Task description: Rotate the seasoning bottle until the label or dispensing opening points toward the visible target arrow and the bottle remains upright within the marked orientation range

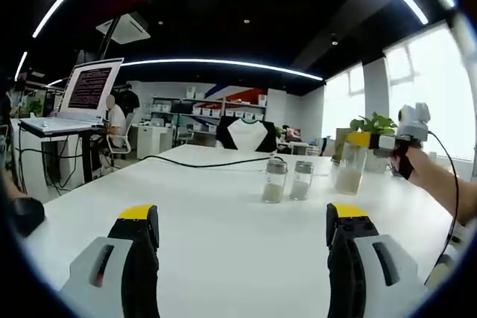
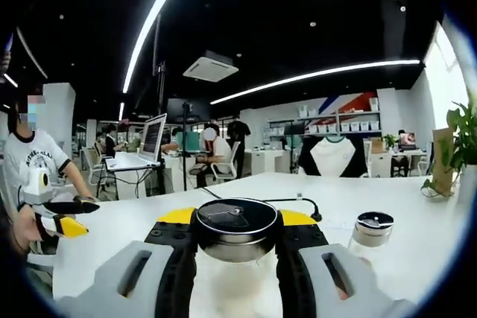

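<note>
Seasoning bottle (image 2: 235, 258) sits clamped between the right tool (image 2: 237, 255) jaws, lifted off the desk (image 1: 216, 214). Left tool (image 1: 242, 240) gapes wide, empty, two spare shakers (image 1: 287, 180) ahead. Risk: off-axis twist tilts bottle; no arrow visible to aim at.

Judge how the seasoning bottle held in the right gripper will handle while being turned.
The seasoning bottle looks like smooth clear glass, so probably slippery and breakable. It seems only partly filled, likely light. Tall and narrow in the left gripper view, it may tip if set down crooked.
</note>
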The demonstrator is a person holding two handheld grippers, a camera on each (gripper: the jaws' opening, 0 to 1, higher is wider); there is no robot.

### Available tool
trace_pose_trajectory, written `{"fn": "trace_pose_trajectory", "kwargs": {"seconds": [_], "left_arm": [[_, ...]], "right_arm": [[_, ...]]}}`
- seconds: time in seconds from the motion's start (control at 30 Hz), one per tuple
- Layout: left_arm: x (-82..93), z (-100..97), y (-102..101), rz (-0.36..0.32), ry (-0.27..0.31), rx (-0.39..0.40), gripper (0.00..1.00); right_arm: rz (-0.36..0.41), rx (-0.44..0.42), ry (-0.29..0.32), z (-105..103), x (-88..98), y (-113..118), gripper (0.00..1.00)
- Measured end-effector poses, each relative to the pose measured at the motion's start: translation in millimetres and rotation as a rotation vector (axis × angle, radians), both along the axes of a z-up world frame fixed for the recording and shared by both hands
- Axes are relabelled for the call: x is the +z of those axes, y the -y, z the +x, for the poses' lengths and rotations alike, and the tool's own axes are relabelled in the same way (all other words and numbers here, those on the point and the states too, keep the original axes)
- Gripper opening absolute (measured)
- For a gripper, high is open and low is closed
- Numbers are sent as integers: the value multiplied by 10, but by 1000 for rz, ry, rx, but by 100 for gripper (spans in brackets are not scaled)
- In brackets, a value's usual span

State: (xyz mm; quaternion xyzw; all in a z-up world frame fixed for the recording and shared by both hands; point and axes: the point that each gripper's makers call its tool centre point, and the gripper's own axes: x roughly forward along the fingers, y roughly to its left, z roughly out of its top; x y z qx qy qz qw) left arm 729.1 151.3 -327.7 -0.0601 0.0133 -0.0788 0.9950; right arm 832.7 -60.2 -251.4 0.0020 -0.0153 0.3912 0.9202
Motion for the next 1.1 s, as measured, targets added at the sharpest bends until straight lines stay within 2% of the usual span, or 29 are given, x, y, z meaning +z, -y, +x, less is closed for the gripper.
{"fn": "trace_pose_trajectory", "kwargs": {"seconds": [0.17,0.57,0.8,1.1], "left_arm": [[6,-5,13,-1,1,-2,98],[39,-23,20,-1,5,-3,98],[49,-35,39,0,7,-7,98],[46,-44,69,-3,8,-15,98]], "right_arm": [[-2,11,19,-167,49,-17,38],[-4,57,23,-521,64,-24,38],[-11,71,28,-679,16,-21,38],[-33,79,24,-831,-153,-86,38]]}}
